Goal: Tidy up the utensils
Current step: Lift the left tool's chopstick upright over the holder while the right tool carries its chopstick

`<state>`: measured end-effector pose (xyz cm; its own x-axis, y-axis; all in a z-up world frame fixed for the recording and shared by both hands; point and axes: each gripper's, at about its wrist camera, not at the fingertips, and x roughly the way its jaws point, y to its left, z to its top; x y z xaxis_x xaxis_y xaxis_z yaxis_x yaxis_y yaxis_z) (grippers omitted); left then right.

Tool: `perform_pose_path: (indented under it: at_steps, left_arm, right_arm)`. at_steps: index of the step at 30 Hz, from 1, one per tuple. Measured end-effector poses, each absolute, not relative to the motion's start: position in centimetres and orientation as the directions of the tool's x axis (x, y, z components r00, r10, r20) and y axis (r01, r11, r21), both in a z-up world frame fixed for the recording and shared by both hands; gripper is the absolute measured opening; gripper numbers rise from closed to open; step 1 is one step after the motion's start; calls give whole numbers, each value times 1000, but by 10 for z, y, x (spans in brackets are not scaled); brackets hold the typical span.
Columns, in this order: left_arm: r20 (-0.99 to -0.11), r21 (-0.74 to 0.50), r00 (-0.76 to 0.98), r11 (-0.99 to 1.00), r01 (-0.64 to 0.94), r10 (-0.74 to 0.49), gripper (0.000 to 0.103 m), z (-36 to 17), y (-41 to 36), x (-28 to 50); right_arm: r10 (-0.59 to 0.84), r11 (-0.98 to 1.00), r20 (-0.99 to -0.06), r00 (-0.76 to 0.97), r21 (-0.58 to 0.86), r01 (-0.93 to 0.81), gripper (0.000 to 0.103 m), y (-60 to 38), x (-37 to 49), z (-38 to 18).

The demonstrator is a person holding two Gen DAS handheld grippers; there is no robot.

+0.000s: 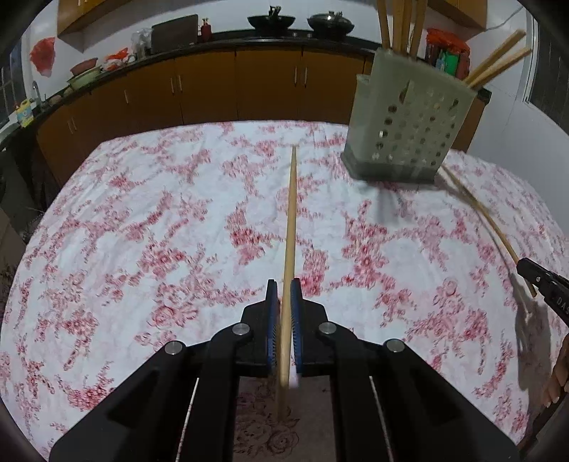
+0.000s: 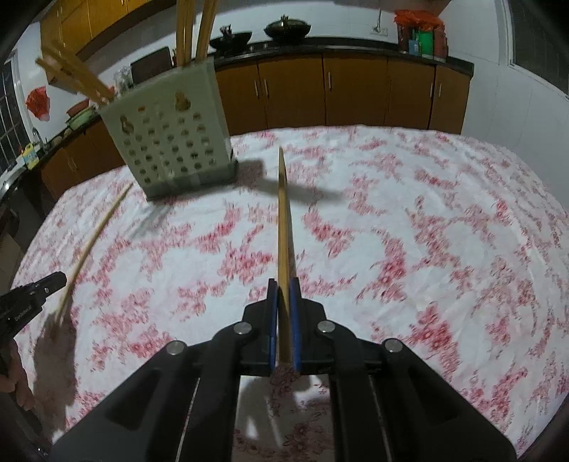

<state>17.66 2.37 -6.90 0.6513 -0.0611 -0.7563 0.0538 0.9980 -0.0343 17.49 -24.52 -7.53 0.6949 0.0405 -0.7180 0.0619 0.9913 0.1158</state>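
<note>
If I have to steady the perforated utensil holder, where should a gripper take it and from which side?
Grip the utensil holder low on its side walls, near the darker base, approaching level from the front. Chopsticks fan out of the top, blocking a descent. Both grippers, left and right, are shut on a chopstick, so one must release first.

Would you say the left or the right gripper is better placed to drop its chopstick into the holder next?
Probably the right gripper: its chopstick points close beside the holder. The left gripper looks slightly farther off.

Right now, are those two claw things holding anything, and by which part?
Yes. Each holds one chopstick near one end: left gripper holds a chopstick, right gripper another chopstick.
</note>
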Motion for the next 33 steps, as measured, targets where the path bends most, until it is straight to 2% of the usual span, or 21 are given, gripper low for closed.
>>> perform_pose_path:
  at_steps: [11,18,19,21,23,31,32,33]
  left_arm:
    - [-671,-59,736,996,68,-90,8,-22,29,170]
    - [-749,-46,656,995,85,-90,10,-59,25,170]
    - [-756,-45,648,995,84,-89,11,-63,25,170]
    - [-764,-39,639,996,83,-83,22,-69,25,169]
    - [-767,-38,636,996,84,-83,26,-74,25,169]
    - [-780,-12,622,995,95,-69,26,-84,21,167]
    - [-779,-4,624,995,97,-64,25,-84,20,167]
    - [-778,-1,625,995,98,-62,20,-84,19,166]
  right_arm:
    - [35,987,-614,789,145,70,8,-257,166,-27]
    - [41,987,-625,780,146,66,8,-257,165,-29]
    - [42,987,-628,777,146,64,8,-257,166,-29]
    - [44,987,-630,775,146,62,8,-256,166,-31]
    - [45,987,-630,775,147,62,8,-256,166,-33]
    - [47,987,-639,767,148,63,8,-256,167,-38]
    - [47,987,-640,767,149,64,8,-256,167,-39]
    - [48,987,-641,766,150,64,8,-256,167,-39]
